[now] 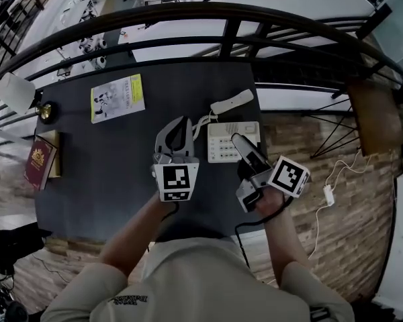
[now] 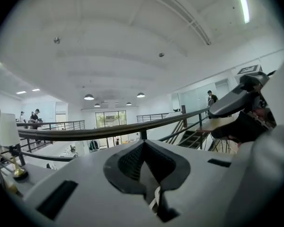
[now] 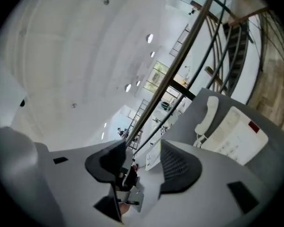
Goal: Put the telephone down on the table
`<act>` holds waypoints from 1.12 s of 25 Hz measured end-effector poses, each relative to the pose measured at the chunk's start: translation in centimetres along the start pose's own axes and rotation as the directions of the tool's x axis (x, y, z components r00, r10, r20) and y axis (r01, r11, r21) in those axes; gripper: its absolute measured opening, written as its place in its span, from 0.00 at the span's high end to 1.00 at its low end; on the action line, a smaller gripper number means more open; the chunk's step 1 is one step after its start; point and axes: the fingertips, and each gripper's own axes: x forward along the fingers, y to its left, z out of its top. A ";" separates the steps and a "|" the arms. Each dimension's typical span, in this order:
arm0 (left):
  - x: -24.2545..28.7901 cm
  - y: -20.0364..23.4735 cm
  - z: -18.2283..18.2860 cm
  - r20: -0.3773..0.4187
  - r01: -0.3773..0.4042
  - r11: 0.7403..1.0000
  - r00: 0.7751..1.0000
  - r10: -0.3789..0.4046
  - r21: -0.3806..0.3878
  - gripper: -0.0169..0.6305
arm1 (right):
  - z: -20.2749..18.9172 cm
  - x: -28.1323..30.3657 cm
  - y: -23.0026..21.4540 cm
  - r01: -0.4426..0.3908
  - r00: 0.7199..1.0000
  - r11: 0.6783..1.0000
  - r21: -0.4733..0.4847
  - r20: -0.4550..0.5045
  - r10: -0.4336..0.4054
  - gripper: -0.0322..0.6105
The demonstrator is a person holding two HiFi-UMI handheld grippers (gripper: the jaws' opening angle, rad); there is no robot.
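Observation:
The white telephone base point(image 1: 234, 141) sits on the dark table point(image 1: 107, 173). Its handset point(image 1: 232, 102) lies on the table just beyond the base, joined to it by a curled cord point(image 1: 203, 121); neither gripper touches it. My left gripper point(image 1: 183, 123) hangs in the air left of the base, jaws closed tip to tip on nothing point(image 2: 143, 145). My right gripper point(image 1: 240, 143) is raised over the base's near side, rolled to one side, with a clear gap between its pads point(image 3: 142, 162). The right gripper view shows the handset point(image 3: 207, 115) and base point(image 3: 234, 134) lower down.
A yellow-edged booklet point(image 1: 117, 97) lies at the table's back left, a red book point(image 1: 40, 158) at the left edge, a brass lamp foot point(image 1: 46, 111) and white shade point(image 1: 15, 91) beyond it. A dark curved railing point(image 1: 228, 19) runs behind the table.

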 end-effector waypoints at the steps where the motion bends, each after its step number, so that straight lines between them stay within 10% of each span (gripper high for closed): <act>1: -0.1 0.0 0.3 -0.006 0.010 1.000 1.000 -0.010 0.007 0.97 | 0.2 -0.2 0.8 -0.004 1.000 0.999 -0.042 0.019 0.005 0.68; 7: -1.4 0.8 1.8 -0.016 0.018 0.999 1.000 -0.018 0.026 0.97 | 0.9 -0.7 6.6 -0.034 0.997 0.916 -0.400 0.055 0.061 0.89; 13: -3.0 0.0 4.3 0.001 0.061 0.997 0.998 -0.061 0.045 0.97 | 1.4 -2.3 11.0 0.058 0.990 0.672 -0.739 0.127 0.054 0.93; 20: -5.3 -0.9 8.4 0.087 0.110 0.993 0.990 -0.113 0.042 0.97 | 1.4 -5.0 14.9 0.209 0.965 0.405 -0.890 0.254 0.059 0.93; 28: -8.0 -3.4 9.0 0.188 0.211 0.973 0.956 -0.225 0.090 0.97 | -0.4 -7.7 16.8 0.280 0.939 0.403 -0.871 0.335 0.072 0.93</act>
